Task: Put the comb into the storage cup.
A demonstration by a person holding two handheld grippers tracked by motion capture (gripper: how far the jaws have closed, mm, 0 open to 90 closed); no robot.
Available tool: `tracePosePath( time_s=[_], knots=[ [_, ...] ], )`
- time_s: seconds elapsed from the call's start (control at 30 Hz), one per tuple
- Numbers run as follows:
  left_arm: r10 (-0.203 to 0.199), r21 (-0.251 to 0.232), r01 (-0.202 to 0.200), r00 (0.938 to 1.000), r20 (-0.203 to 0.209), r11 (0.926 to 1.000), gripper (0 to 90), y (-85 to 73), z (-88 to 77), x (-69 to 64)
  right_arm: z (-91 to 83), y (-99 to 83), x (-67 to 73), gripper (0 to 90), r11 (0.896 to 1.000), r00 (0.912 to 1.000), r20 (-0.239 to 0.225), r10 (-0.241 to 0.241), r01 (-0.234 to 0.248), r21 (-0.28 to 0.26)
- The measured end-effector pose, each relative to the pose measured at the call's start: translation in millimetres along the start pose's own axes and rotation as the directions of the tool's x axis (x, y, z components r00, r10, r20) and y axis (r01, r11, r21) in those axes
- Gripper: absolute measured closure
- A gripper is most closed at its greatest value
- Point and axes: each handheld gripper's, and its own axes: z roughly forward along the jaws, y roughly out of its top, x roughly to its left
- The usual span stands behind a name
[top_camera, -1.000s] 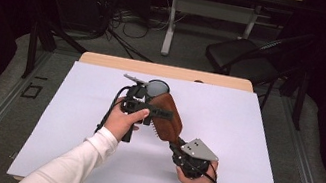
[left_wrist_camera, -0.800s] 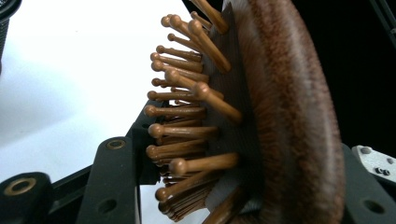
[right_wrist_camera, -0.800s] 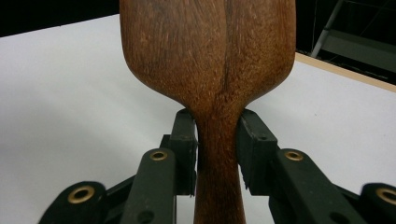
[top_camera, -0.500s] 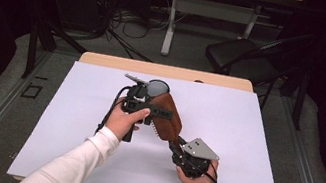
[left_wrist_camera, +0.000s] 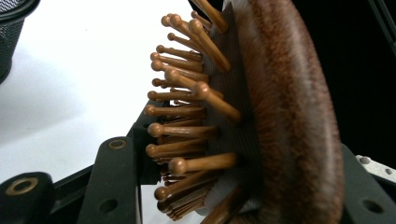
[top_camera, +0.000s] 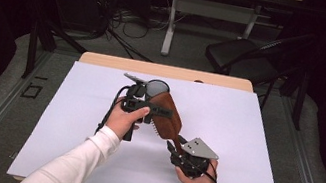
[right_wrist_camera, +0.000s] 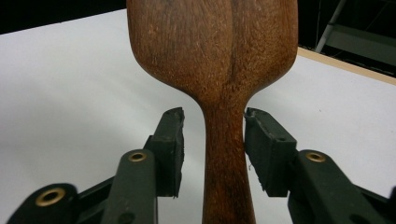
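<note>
The left claw point(top_camera: 160, 112) pinches the wooden hairbrush point(top_camera: 165, 115) across its head, holding it above the table point(top_camera: 254, 138) centre. The right claw point(right_wrist_camera: 212, 151) at 5 o'clock has just been opening – its pads stand apart beside the handle, leaving the brush to 1 grip.

Wooden table point(top_camera: 105, 60) in the middle of the high view, light edge showing along the far side. Covered almost wholly by a white sheet point(top_camera: 244, 136), flat, reaching to the near edge at the bottom of the frame. Black mesh cup point(top_camera: 155, 88) standing on the sheet, upper centre; its rim also at upper left of the left gripper view.
</note>
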Motion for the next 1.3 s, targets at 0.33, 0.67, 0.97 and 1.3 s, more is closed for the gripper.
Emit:
tracePosePath(
  time_s=[0.33, 0.67, 0.97, 1.3],
  knots=[
    [-0.009, -0.015, 0.008, 0.9999, -0.013, 0.9998, 49.1, 0.9, -5.7, 6.2, 2.2, 0.8, -0.9, 44.6, 1.000, 0.9995, -0.029, 0.008, -0.009, -0.019],
    [-0.014, -0.035, 0.013, 0.9996, -0.023, 0.9993, 49.2, 1.5, -10.2, 9.2, 2.7, 3.6, 0.3, 39.8, 1.000, 0.9994, -0.035, -0.006, 0.006, -0.016],
    [-0.015, -0.056, 0.013, 0.9994, -0.030, 0.9984, 49.1, 2.9, -14.4, 11.5, 1.3, 8.7, -3.2, 35.9, 0.999, 0.9985, -0.051, -0.022, 0.020, -0.040],
    [-0.019, -0.062, 0.017, 0.9994, -0.029, 0.9979, 49.1, 4.0, -16.9, 12.9, -1.0, 12.6, -8.4, 33.8, 0.999, 0.9977, -0.067, -0.003, 0.000, -0.045]
  ],
)
